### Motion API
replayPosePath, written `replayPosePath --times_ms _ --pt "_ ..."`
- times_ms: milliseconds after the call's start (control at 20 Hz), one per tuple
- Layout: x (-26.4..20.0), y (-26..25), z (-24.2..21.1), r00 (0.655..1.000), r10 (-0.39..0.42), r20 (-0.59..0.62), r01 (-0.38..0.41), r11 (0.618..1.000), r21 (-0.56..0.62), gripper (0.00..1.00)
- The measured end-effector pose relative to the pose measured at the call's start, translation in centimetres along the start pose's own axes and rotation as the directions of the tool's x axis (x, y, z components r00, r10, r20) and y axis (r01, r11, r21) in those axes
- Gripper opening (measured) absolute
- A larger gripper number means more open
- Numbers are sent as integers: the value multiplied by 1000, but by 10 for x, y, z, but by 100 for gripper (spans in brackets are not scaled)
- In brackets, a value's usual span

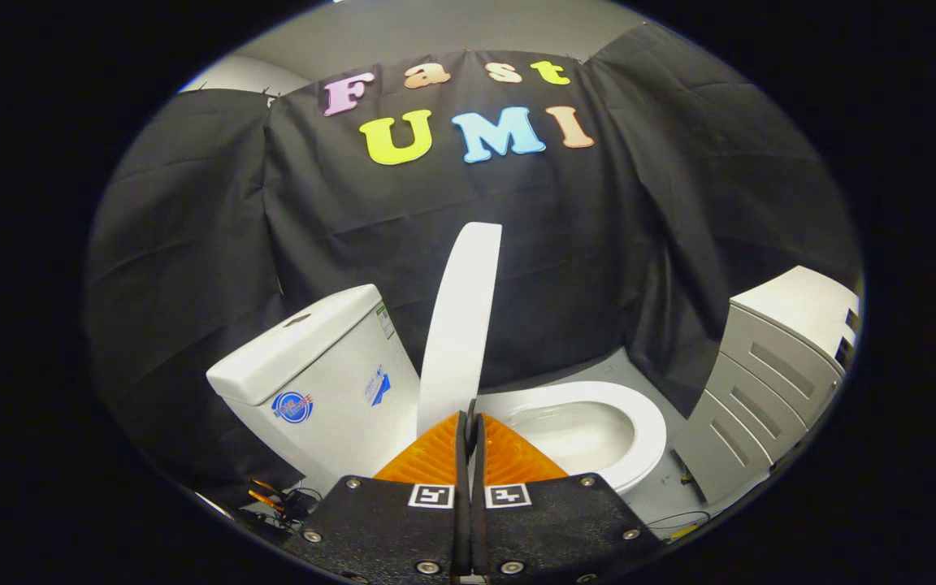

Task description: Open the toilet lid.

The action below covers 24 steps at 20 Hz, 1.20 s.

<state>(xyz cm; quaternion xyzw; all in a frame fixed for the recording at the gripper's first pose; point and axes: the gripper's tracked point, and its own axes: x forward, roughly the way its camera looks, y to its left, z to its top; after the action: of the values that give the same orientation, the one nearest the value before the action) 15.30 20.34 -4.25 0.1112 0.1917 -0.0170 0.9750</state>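
Gripper view shows the gripper with its two orange ribbed fingers drawn together, only a thin dark seam between them. At the tips that seam meets the lower edge of the toilet lid. The lid's edge seems to sit right at, or just within, the fingertips, but whether both fingers actually press on it cannot be told, since the contact is hidden where the tips converge.

The toilet lid rises straight ahead of the fingers, seen nearly edge-on as a tall white blade, standing upright and leaning slightly back toward the tank. It is lifted well clear of the seat.

Just beyond the fingers and to their right, the seat rings the open bowl, whose pale inside is exposed. To the left of the lid stands the white tank, with its flat cover on top and stickers on its side and front.

Farther right, apart from the toilet, a grey cabinet with slotted drawer fronts stands on the grey floor. Some cables lie on the floor near the tank's base, left of the fingers. Black cloth hangs behind everything as the booth's wall.
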Motion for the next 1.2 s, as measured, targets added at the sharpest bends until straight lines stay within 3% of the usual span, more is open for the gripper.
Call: replayPosePath --times_ms 400,1200 --pt "2 36 5 999 32 -3 -33 991 -128 0" --pt "3 102 1 991 130 -17 -131 967 -219 0"
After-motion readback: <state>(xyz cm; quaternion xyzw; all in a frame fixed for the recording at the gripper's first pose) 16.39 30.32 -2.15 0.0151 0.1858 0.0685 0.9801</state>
